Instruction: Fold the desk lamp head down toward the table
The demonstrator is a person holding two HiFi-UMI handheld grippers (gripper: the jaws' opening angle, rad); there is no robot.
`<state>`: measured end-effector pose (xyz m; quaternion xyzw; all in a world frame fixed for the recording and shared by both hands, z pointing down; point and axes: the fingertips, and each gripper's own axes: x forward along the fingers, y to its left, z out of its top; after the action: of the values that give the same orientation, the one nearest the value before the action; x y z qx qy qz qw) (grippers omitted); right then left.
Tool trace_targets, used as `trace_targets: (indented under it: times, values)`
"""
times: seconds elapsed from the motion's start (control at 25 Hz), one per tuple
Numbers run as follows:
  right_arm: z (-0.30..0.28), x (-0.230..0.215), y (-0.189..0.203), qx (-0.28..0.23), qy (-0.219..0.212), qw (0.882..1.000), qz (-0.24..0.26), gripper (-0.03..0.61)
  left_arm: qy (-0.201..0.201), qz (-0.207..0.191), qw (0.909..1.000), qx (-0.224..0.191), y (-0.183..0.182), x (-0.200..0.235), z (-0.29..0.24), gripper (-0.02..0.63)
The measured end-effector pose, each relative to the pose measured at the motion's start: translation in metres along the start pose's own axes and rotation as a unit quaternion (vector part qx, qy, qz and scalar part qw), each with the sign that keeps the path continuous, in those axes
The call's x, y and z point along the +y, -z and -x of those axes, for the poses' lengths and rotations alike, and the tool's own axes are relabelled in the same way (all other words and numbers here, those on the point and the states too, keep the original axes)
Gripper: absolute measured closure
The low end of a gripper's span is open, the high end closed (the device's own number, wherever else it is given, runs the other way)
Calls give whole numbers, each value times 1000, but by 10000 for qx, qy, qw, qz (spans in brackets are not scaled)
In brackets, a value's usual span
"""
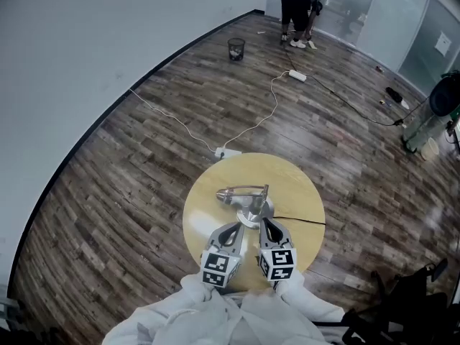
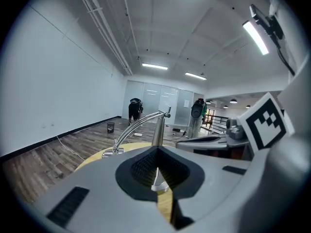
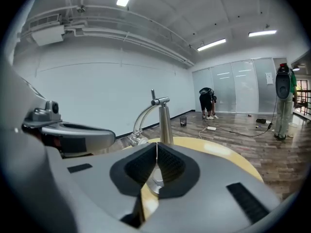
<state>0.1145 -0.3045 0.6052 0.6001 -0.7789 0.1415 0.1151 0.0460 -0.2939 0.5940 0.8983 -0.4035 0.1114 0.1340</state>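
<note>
The only print close up is the black-and-white square patterns on the two marker cubes, left (image 1: pixel 219 268) and right (image 1: pixel 277 262). A paper sign (image 1: pixel 443 43) hangs on the far glass wall, too small to read.

The silver desk lamp (image 1: pixel 248 196) stands near the middle of the round yellow table (image 1: pixel 298 182). Its post rises from a round base (image 1: pixel 253 213). From the joint at the top of the post the curved arm bends over, and the lamp head (image 1: pixel 224 193) sits low at the tabletop. A black cable (image 1: pixel 298 221) runs from the base across the table.

The left gripper (image 1: pixel 236 226) and right gripper (image 1: pixel 264 223) sit side by side just short of the base, held in white-sleeved arms. In the left gripper view the left gripper (image 2: pixel 157 152) has its pads pressed together with nothing between them, and the lamp post stands behind their tips. The right gripper (image 3: pixel 156 148) is likewise closed and empty.

Only the head view shows the floor layout: a power strip (image 1: pixel 228 152) just beyond the table, and a wastebasket (image 1: pixel 236 48) by the wall. Only the gripper views show the ceiling light strips (image 2: pixel 155 66) and the lamp's side profile. A person (image 3: pixel 208 101) bends over by the glass wall in all three views.
</note>
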Motion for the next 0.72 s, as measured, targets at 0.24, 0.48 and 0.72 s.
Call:
trace_targets:
  times: [0.24, 0.48, 0.72]
  values:
    - [17, 3, -24, -382, 132, 9992, 37, 561, -49, 58, 9997, -233, -22, 11, 7, 612]
    - [65, 5, -22, -587, 169, 9981, -20, 561, -46, 199, 9992, -355, -23, -24, 42, 612]
    - [130, 22, 8, -683, 138, 9973, -217, 561, -168, 115, 9990, -392, 6, -72, 92, 612]
